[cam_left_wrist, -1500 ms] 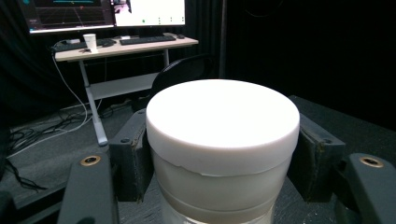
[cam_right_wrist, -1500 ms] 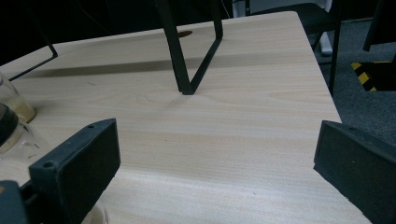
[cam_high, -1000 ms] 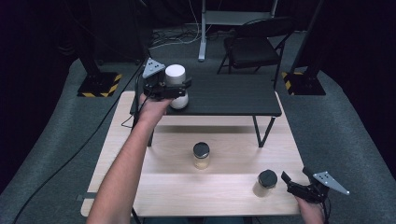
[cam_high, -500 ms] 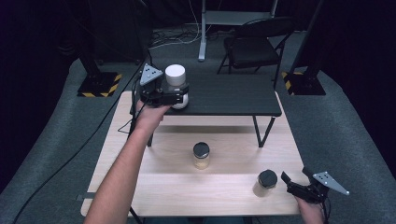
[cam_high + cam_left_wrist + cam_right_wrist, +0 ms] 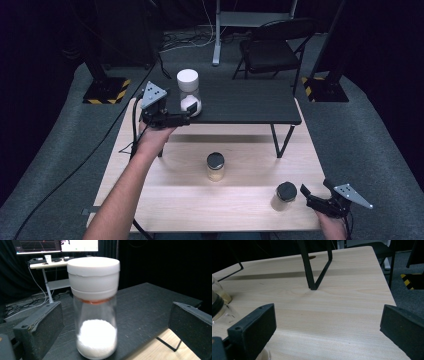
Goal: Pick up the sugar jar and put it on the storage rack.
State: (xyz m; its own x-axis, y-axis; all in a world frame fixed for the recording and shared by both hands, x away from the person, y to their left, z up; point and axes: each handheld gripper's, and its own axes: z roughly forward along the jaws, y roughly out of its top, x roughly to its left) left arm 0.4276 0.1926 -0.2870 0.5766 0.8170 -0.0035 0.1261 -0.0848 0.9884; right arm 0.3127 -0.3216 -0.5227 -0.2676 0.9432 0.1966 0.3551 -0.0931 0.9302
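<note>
A clear jar with a white lid (image 5: 189, 93) and white powder in its bottom stands upright on the black raised shelf (image 5: 250, 102). My left gripper (image 5: 186, 118) is open just in front of it, not touching. In the left gripper view the jar (image 5: 96, 315) stands a little beyond the wide-apart jaws. My right gripper (image 5: 306, 196) is open at the wooden table's near right corner, beside a black-lidded jar (image 5: 285, 196) to its left. Nothing lies between its jaws in the right gripper view, where that jar's glass (image 5: 218, 308) shows at the left edge.
A second black-lidded jar (image 5: 216, 166) stands mid-table on the wooden top (image 5: 165, 195). The shelf's black wire legs (image 5: 312, 272) rest on the wood ahead of the right gripper. A folding chair (image 5: 272, 47) and stand bases sit on the floor behind.
My left gripper has drawn back toward the person and off the white-lidded jar, which stays upright on the shelf. The right gripper has not moved.
</note>
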